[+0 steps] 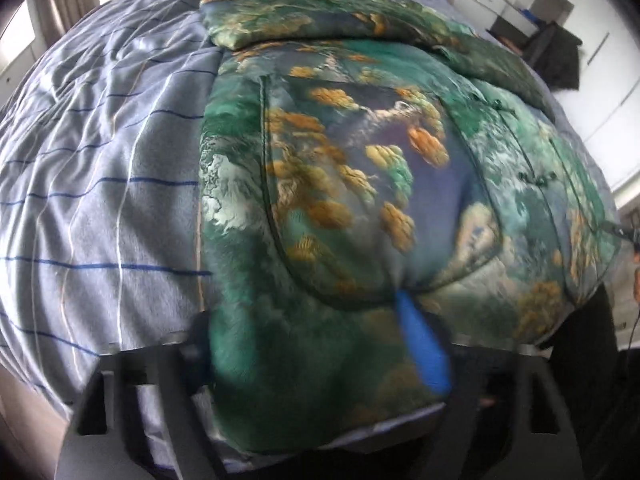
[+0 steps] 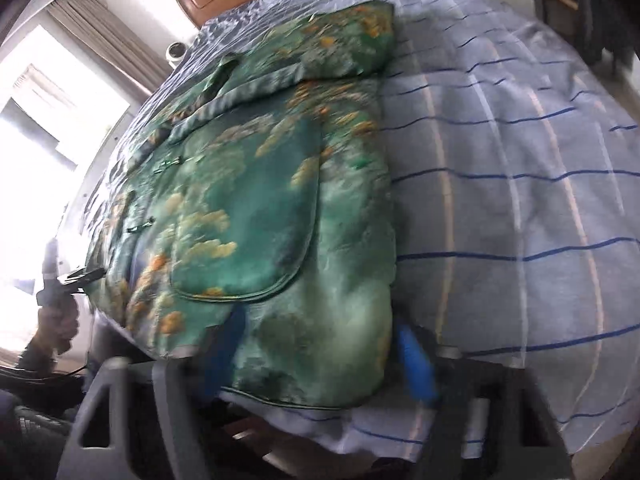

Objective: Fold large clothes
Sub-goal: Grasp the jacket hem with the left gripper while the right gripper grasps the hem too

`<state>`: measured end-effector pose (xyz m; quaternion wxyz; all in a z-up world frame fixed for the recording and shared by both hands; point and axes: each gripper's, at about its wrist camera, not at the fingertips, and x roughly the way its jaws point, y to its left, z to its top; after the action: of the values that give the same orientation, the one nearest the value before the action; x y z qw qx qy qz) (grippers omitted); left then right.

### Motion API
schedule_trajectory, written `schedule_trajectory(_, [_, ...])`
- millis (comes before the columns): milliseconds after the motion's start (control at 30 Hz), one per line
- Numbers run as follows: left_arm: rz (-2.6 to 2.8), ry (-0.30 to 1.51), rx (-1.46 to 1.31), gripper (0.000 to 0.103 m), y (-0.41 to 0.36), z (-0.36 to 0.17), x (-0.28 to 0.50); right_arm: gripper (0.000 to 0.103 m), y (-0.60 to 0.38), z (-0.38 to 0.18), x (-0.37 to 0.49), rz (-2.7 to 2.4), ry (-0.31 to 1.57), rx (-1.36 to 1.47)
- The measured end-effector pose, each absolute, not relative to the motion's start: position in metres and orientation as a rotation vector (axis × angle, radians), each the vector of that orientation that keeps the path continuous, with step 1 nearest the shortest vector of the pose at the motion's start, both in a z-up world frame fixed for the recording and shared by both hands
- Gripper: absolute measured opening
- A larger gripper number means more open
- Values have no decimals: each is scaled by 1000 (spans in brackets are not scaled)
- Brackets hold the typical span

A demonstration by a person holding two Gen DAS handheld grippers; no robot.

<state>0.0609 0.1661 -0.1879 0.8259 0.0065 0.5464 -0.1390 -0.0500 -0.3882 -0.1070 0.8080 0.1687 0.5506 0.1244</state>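
Blk hand-held gripper (image 2: pixel 316 360), blue pads (image 2: pixel 416 364)

We hold both grippers tilted steeply downward. Our left gripper (image 1: pixel 320 356) has its jaws partly apart, one blue finger (image 1: pixel 420 344) showing clearly. Our right gripper (image 2: pixel 320 360) likewise stands partly apart, with padded fabric between its blue fingers (image 2: pixel 416 364); whether either pair presses is blurred.

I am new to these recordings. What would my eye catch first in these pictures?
First the green padded jacket with orange print, spread on the striped blue sheet. Then the blue fingers at its near hem, one on each side of it in the right wrist view.
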Motion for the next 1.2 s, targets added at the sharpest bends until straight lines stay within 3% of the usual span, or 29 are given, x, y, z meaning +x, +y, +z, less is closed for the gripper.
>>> schedule_trajectory(33, [-295,1152,27,45,165,-185,58,25,-387,-106,-49,260,1192,347])
schedule_trajectory(67, [-291,1146,30,27,164,-181,57,20,-386,-105,-47,260,1197,344])
schedule_trajectory(100, [-292,1148,15,20,165,-177,58,17,-385,-102,-47,264,1200,343])
schedule_trajectory(167, [-302,1140,-30,15,176,-169,61,14,-380,-93,-46,272,1194,312])
schedule_trajectory(433, [-401,1125,-23,14,179,-139,34,13,-383,-59,-60,314,1204,274])
schedule_trajectory(667, [-465,1215,34,14,177,-143,-4,13,-392,-66,-99,339,1308,321])
schedule_trajectory(800, [-517,1177,6,13,182,-115,-7,12,-398,-59,-109,387,1340,435])
schedule_trajectory(1000, [-555,925,-148,13,200,-45,47,12,-428,4,-73,479,1131,599])
schedule_trajectory(1200, [-484,861,-244,13,194,-38,148,11,-449,30,24,456,948,583])
